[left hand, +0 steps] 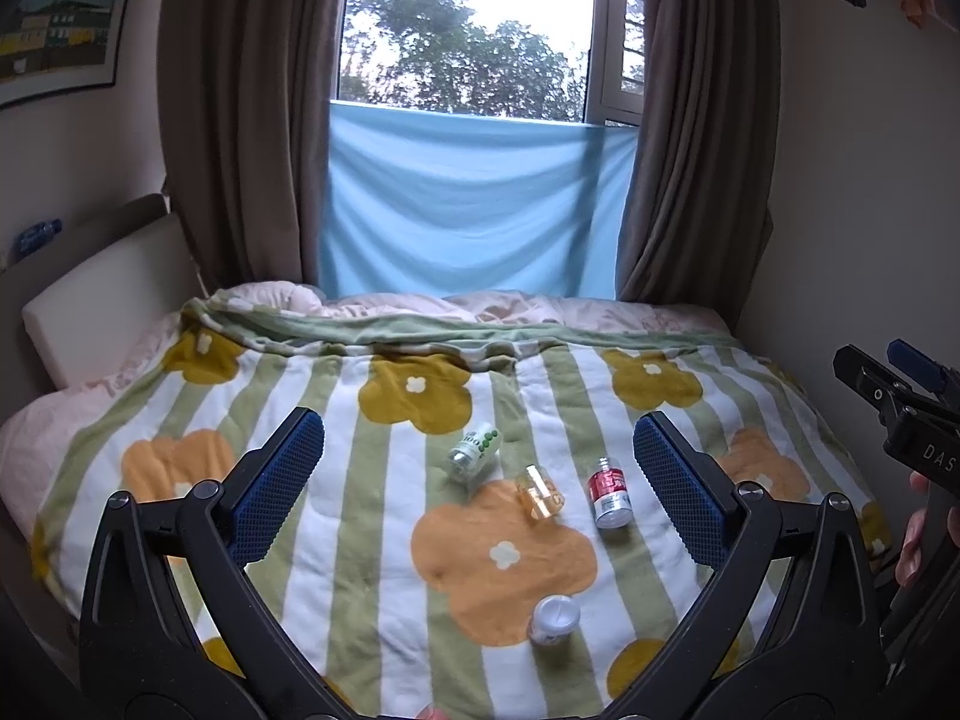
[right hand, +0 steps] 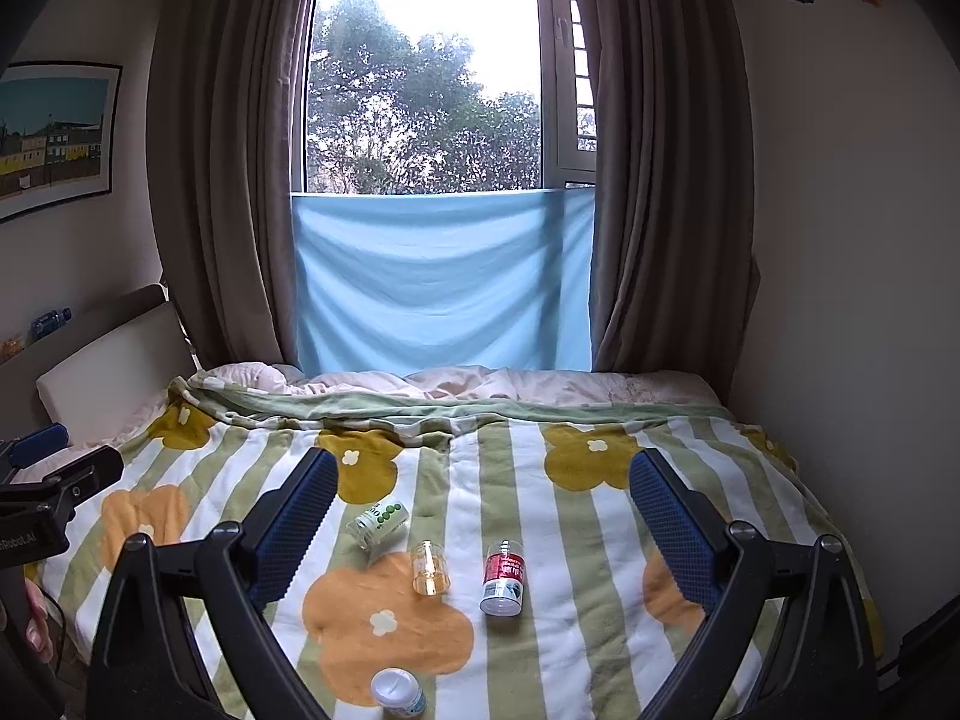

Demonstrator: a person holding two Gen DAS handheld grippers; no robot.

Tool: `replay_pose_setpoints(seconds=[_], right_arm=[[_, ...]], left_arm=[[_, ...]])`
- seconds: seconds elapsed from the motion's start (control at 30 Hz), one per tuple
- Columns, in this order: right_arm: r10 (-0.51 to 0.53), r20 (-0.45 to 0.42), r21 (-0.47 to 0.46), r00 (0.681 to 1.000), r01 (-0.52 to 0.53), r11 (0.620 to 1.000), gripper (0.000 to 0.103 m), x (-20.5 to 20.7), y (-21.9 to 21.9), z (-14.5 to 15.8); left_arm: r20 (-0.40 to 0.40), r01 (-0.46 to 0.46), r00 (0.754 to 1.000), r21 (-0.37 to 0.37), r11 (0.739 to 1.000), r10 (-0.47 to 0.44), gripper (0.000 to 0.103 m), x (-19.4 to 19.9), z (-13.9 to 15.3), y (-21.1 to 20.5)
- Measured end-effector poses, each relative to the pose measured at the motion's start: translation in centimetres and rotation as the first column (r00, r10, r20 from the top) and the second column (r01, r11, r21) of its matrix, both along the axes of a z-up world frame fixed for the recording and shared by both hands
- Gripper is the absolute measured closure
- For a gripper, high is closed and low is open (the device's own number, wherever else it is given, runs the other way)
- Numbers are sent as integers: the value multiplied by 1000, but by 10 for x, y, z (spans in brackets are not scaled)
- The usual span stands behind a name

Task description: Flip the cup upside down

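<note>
My left gripper (left hand: 479,468) and right gripper (right hand: 483,510) both hang spread wide above the blanket (left hand: 312,588), holding nothing. The clear cup (left hand: 540,493) sits on the blanket between 2 bottles, a green-dotted one (left hand: 474,451) lying to its left and a red one (left hand: 609,494) to its right. A white-capped jar (left hand: 553,620) stands nearer me

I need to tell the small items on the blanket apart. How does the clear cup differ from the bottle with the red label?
The clear cup is see-through glass or plastic with no label; the red-label bottle is opaque and printed. The cup is shorter, the bottle taller and narrower at the top. The cup lies left of the bottle. Both rest apart on the flowered blanket, untouched by either gripper.
</note>
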State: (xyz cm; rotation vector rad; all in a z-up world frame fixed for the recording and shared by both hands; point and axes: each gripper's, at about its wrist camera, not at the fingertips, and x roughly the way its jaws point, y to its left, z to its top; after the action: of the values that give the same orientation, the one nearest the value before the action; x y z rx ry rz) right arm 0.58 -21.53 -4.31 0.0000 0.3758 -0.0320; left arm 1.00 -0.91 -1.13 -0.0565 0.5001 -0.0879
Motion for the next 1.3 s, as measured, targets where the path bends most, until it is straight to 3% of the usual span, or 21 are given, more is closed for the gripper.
replay_pose_setpoints(seconds=[0.87,1.3], right_arm=[[12,22,8,1000,-12,1000,6,0,10,6],[9,27,10,1000,-9,1000,6,0,10,7]], left_arm=[[23,-18,1000,-3,1000,18,0,-6,2,2],[47,-11,999,32,999,9,0,-9,5,3]])
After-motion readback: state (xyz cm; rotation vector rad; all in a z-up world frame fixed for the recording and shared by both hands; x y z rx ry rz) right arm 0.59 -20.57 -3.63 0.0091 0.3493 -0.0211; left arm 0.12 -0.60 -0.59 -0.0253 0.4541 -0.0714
